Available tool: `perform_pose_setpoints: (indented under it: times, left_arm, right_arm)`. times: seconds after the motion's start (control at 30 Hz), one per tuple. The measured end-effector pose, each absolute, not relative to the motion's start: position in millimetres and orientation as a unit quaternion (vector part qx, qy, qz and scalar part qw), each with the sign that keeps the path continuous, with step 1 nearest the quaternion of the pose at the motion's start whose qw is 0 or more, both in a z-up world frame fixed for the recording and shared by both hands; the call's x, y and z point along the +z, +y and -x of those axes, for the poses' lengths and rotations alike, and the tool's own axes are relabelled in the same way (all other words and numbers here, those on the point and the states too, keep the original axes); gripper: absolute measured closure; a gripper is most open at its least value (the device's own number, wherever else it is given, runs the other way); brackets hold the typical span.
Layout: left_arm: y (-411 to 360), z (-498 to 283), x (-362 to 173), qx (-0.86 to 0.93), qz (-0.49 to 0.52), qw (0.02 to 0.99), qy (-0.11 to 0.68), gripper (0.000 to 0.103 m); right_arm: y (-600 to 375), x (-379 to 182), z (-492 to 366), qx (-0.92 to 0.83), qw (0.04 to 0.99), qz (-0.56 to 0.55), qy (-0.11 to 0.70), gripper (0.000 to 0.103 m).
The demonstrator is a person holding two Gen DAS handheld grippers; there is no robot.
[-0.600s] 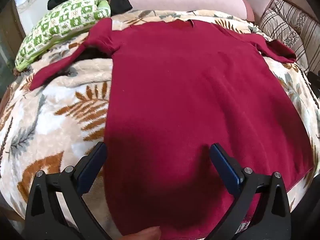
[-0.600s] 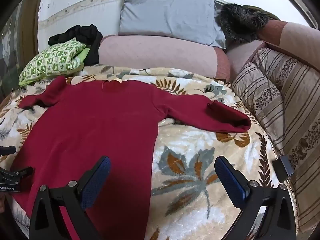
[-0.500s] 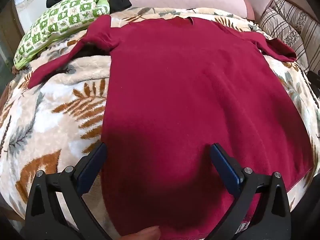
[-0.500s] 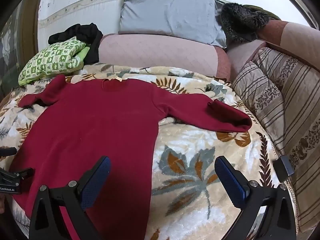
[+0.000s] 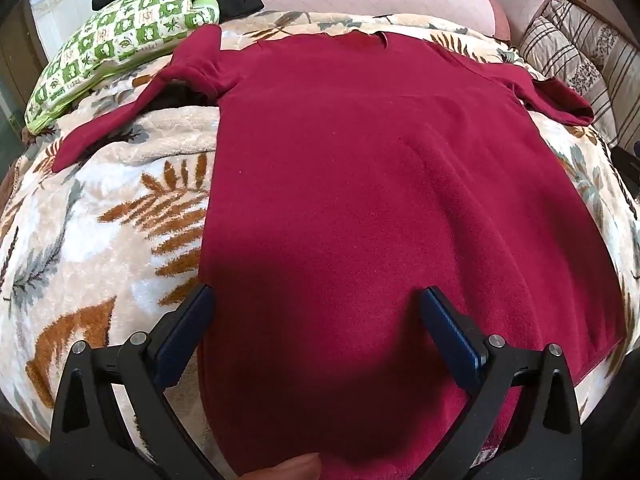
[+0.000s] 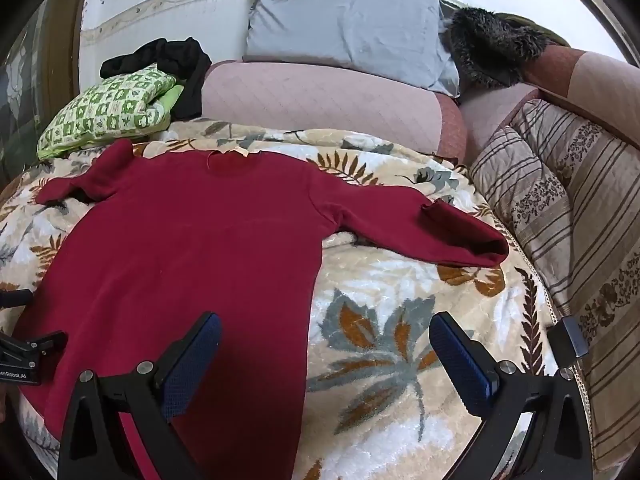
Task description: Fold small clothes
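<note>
The only readable text is a white label on the black body of the left gripper (image 6: 20, 356), seen at the nine o'clock edge of the right wrist view; it is cut off by the frame and shows "enRobot.AI". The green checked pillow (image 6: 108, 108) at ten o'clock carries small printed marks, too small to read.

This is a home bedroom or sitting corner. A plush leaf-print blanket (image 6: 400, 344) covers a soft surface; a grey pillow (image 6: 344, 28) leans on the white wall at top, a green checked cushion (image 6: 108, 108) sits upper left, and striped quilted cushions (image 6: 560, 208) line the right.
</note>
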State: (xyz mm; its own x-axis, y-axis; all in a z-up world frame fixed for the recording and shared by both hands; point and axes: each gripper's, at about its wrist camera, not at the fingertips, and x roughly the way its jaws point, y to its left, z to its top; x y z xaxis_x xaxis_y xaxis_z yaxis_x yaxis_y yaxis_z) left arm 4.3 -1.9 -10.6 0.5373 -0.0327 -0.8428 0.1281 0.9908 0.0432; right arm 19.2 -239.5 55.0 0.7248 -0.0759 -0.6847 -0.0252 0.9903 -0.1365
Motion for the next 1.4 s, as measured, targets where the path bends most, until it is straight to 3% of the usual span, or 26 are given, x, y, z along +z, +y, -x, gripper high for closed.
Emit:
perform_pose_setpoints:
  times: [1.4]
  left_arm:
    - [1.3,-6.3,-10.7,-0.049,-0.038,0.874,0.482,0.001]
  right_arm:
    - [-239.8,56.8,-19.3,-0.016,0.927,0.069,0.367,0.0]
